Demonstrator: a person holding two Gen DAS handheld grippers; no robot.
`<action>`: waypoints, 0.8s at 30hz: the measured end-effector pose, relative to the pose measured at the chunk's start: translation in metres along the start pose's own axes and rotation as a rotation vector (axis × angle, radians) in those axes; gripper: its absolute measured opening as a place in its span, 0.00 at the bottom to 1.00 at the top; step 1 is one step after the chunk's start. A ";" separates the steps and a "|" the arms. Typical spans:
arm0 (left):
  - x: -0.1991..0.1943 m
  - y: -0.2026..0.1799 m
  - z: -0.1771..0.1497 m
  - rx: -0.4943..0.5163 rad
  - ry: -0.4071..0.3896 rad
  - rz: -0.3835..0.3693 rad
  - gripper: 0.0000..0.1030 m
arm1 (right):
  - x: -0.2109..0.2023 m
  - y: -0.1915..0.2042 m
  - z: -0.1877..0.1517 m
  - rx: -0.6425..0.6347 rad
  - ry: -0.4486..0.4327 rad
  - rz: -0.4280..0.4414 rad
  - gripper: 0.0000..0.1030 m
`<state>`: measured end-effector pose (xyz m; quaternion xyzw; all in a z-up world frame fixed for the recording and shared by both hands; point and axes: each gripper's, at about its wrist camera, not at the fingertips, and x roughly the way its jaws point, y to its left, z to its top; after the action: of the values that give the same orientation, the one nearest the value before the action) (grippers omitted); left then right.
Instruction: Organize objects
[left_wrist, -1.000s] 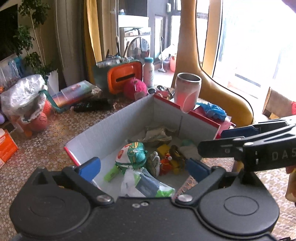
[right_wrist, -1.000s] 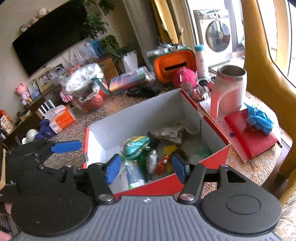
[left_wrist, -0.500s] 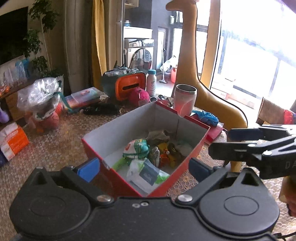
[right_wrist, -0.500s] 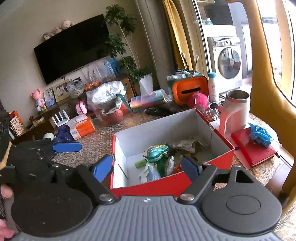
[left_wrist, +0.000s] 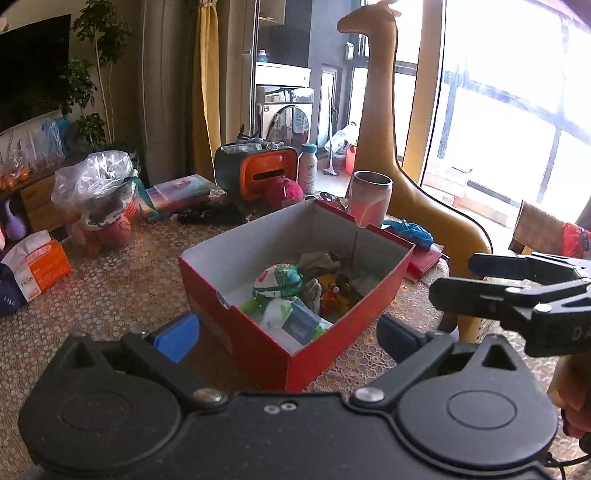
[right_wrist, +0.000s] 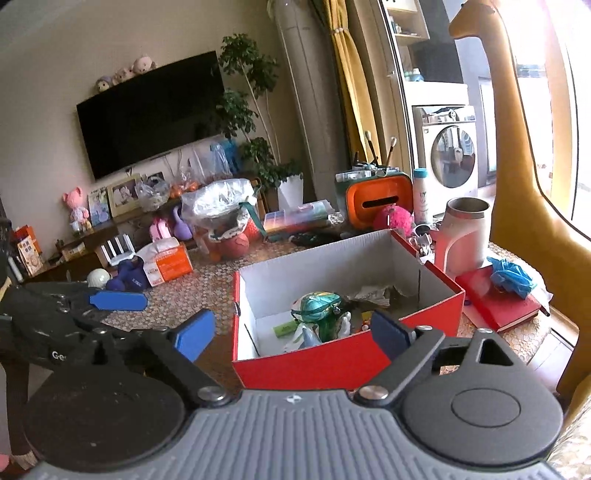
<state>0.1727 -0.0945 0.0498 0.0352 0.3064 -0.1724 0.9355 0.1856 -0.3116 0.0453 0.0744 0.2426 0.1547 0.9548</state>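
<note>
red box (left_wrist: 343, 343) on surface (left_wrist: 110, 288), holding green toy (left_wrist: 279, 282) and packets | left gripper (left_wrist: 288, 334) spread, nothing between its pads | right gripper (right_wrist: 293, 332) opening; empty, short of box

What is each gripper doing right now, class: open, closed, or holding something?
Left gripper: open, holding nothing.
Right gripper: jaws opening, nothing between them; the red box sits beyond.

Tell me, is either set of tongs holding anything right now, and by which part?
Nothing is held. The left tongs stand open and empty; the right tongs are opening with nothing between them. The red box sits untouched on the table.
</note>
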 end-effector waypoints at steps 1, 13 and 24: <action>0.000 0.000 -0.002 0.000 0.000 0.001 0.99 | -0.002 0.000 -0.001 0.004 -0.003 0.002 0.90; 0.003 -0.008 -0.013 0.006 0.007 0.020 0.99 | -0.014 0.008 -0.014 -0.039 -0.057 -0.017 1.00; 0.017 -0.025 -0.016 0.020 0.035 -0.008 0.99 | -0.022 0.002 -0.028 -0.079 -0.077 -0.133 1.00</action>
<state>0.1680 -0.1200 0.0280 0.0464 0.3213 -0.1788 0.9288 0.1529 -0.3151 0.0313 0.0263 0.2038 0.0976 0.9738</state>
